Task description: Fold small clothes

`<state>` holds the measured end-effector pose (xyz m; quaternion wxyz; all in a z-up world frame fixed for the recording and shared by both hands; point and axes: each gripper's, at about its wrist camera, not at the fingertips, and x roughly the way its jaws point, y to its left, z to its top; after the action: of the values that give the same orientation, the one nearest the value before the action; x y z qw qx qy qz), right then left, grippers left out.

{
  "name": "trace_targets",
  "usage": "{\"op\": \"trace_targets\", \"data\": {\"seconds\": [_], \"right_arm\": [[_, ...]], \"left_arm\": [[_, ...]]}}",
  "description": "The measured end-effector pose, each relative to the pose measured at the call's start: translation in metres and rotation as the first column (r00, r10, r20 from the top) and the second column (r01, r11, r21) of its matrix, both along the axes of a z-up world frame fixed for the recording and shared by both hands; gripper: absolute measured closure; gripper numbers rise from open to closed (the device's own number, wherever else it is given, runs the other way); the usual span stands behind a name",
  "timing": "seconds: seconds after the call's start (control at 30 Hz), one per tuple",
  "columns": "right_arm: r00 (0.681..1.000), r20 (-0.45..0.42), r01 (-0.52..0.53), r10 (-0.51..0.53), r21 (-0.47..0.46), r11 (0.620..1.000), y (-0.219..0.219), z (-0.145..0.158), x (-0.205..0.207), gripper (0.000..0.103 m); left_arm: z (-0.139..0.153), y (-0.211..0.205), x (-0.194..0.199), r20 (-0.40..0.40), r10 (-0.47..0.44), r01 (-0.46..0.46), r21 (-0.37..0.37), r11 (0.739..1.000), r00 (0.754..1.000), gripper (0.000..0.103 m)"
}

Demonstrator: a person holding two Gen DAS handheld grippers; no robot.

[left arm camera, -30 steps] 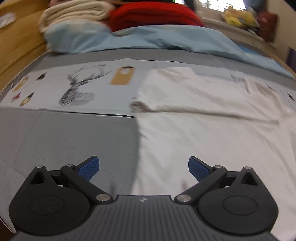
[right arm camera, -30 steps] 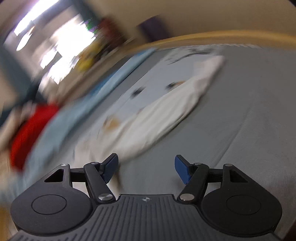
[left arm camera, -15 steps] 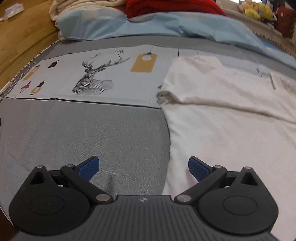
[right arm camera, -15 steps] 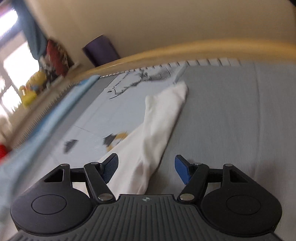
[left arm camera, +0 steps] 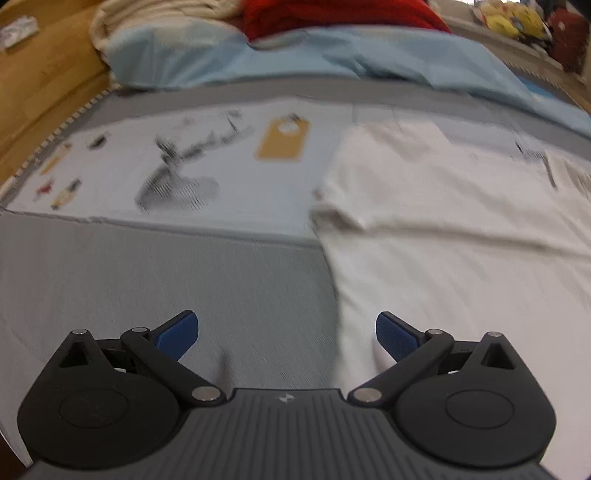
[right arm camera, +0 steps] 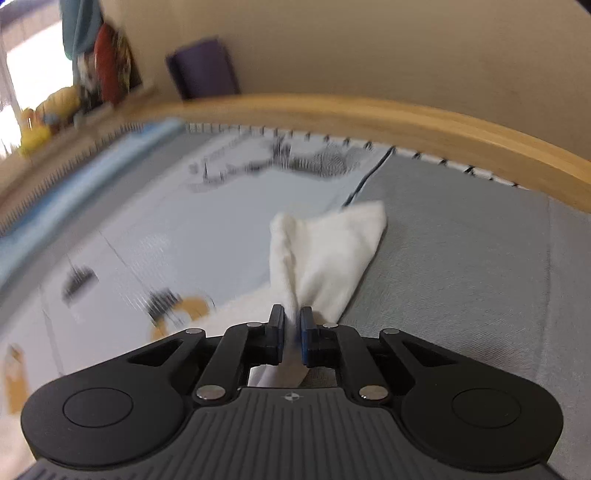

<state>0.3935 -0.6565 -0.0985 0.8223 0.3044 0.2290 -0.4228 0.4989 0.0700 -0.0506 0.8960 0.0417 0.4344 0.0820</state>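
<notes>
A white shirt (left arm camera: pixel 461 236) lies spread on the grey bed cover, filling the right half of the left wrist view. My left gripper (left arm camera: pixel 287 334) hovers open just above the shirt's left edge, with nothing between its blue pads. In the right wrist view a white sleeve (right arm camera: pixel 332 251) of the shirt rises in a bunched fold. My right gripper (right arm camera: pixel 292 330) is closing on that fold, and its pads pinch the cloth between them.
A printed panel with a deer drawing (left arm camera: pixel 177 173) and a tan tag (left arm camera: pixel 282 142) lies left of the shirt. Light blue bedding (left arm camera: pixel 295 55), a red blanket (left arm camera: pixel 340 14) and cream cloth are piled behind. A wooden bed rail (right arm camera: pixel 406 118) curves beyond the sleeve.
My right gripper swung across the bed to the sleeve and closed on it, lifting a fold. My left gripper drifted a little along the shirt's left edge and stayed open.
</notes>
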Motion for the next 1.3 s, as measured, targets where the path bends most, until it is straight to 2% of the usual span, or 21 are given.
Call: {"op": "trace_targets", "data": {"seconds": [0.13, 0.23, 0.33, 0.4, 0.43, 0.5, 0.57, 0.63, 0.67, 0.7, 0.73, 0.77, 0.8, 0.83, 0.9, 0.93, 1.0, 1.03, 1.13, 1.23, 1.3], "right_arm": [[0.959, 0.277, -0.065, 0.065, -0.008, 0.998, 0.006, 0.046, -0.027, 0.095], [0.954, 0.289, -0.069, 0.075, -0.031, 0.997, 0.015, 0.069, -0.022, 0.095], [0.938, 0.313, -0.122, 0.151, -0.112, 0.986, 0.049, 0.098, -0.001, 0.095], [0.918, 0.295, -0.2, 0.266, -0.234, 0.951, 0.092, 0.121, 0.021, 0.095], [0.895, 0.271, -0.269, 0.355, -0.307, 0.913, 0.123, 0.134, 0.036, 0.095], [0.832, 0.219, -0.392, 0.509, -0.416, 0.82, 0.183, 0.152, 0.064, 0.095], [0.751, 0.151, -0.494, 0.643, -0.517, 0.699, 0.255, 0.164, 0.089, 0.095], [0.656, 0.067, -0.572, 0.752, -0.605, 0.553, 0.331, 0.164, 0.109, 0.095], [0.591, 0.006, -0.616, 0.806, -0.641, 0.457, 0.375, 0.156, 0.118, 0.093], [0.532, -0.045, -0.663, 0.846, -0.643, 0.383, 0.41, 0.147, 0.123, 0.092], [0.453, -0.118, -0.726, 0.883, -0.623, 0.29, 0.446, 0.132, 0.13, 0.081], [0.343, -0.212, -0.81, 0.915, -0.56, 0.174, 0.481, 0.111, 0.136, 0.056], [0.254, -0.302, -0.876, 0.919, -0.475, 0.086, 0.507, 0.089, 0.139, 0.05], [0.208, -0.379, -0.905, 0.902, -0.424, 0.031, 0.529, 0.068, 0.136, 0.051], [0.165, -0.457, -0.899, 0.874, -0.435, -0.057, 0.547, 0.041, 0.116, 0.05], [0.17, -0.466, -0.9, 0.868, -0.431, -0.055, 0.545, 0.036, 0.109, 0.05], [0.233, -0.422, -0.907, 0.876, -0.419, 0.039, 0.524, 0.039, 0.101, 0.05], [0.289, -0.398, -0.897, 0.871, -0.431, 0.101, 0.511, 0.043, 0.098, 0.05], [0.495, -0.334, -0.822, 0.802, -0.479, 0.308, 0.458, 0.054, 0.081, 0.049], [0.721, -0.285, -0.675, 0.631, -0.493, 0.549, 0.389, 0.059, 0.061, 0.049], [0.798, -0.267, -0.597, 0.54, -0.473, 0.648, 0.357, 0.057, 0.055, 0.049]], "left_arm": [[0.013, 0.029, 0.012, 0.029, 0.077, -0.075, -0.054, 0.996, 0.997, 0.0], [0.018, 0.053, 0.011, 0.017, 0.131, -0.127, -0.142, 0.982, 0.991, 0.0], [0.023, 0.07, 0.006, 0.03, 0.159, -0.153, -0.144, 0.978, 0.987, 0.0], [0.027, 0.079, 0.001, 0.045, 0.168, -0.161, -0.129, 0.978, 0.985, 0.0], [0.028, 0.083, -0.001, 0.048, 0.172, -0.165, -0.126, 0.978, 0.984, 0.0], [0.03, 0.095, -0.006, 0.054, 0.189, -0.18, -0.135, 0.974, 0.98, 0.0], [0.03, 0.107, -0.008, 0.053, 0.218, -0.209, -0.142, 0.968, 0.974, 0.0], [0.03, 0.12, -0.009, 0.047, 0.251, -0.242, -0.155, 0.958, 0.967, 0.0], [0.03, 0.126, -0.009, 0.042, 0.268, -0.258, -0.164, 0.952, 0.963, 0.0], [0.03, 0.131, -0.01, 0.038, 0.281, -0.27, -0.177, 0.946, 0.959, 0.0], [0.03, 0.134, -0.01, 0.034, 0.288, -0.277, -0.188, 0.942, 0.957, 0.0], [0.031, 0.138, -0.01, 0.03, 0.293, -0.281, -0.199, 0.939, 0.956, 0.0], [0.032, 0.139, -0.011, 0.029, 0.295, -0.283, -0.206, 0.937, 0.955, 0.0], [0.033, 0.141, -0.012, 0.03, 0.294, -0.281, -0.211, 0.936, 0.955, 0.0], [0.036, 0.141, -0.016, 0.038, 0.282, -0.266, -0.223, 0.938, 0.959, 0.0], [0.037, 0.141, -0.017, 0.044, 0.274, -0.258, -0.225, 0.94, 0.961, 0.0], [0.039, 0.138, -0.018, 0.052, 0.262, -0.245, -0.217, 0.945, 0.964, 0.0], [0.039, 0.137, -0.018, 0.054, 0.258, -0.24, -0.217, 0.946, 0.965, 0.0], [0.04, 0.133, -0.016, 0.055, 0.25, -0.232, -0.231, 0.945, 0.967, 0.0], [0.04, 0.125, -0.014, 0.056, 0.24, -0.222, -0.222, 0.949, 0.969, 0.0], [0.038, 0.118, -0.013, 0.052, 0.236, -0.22, -0.213, 0.952, 0.97, 0.0]]}}
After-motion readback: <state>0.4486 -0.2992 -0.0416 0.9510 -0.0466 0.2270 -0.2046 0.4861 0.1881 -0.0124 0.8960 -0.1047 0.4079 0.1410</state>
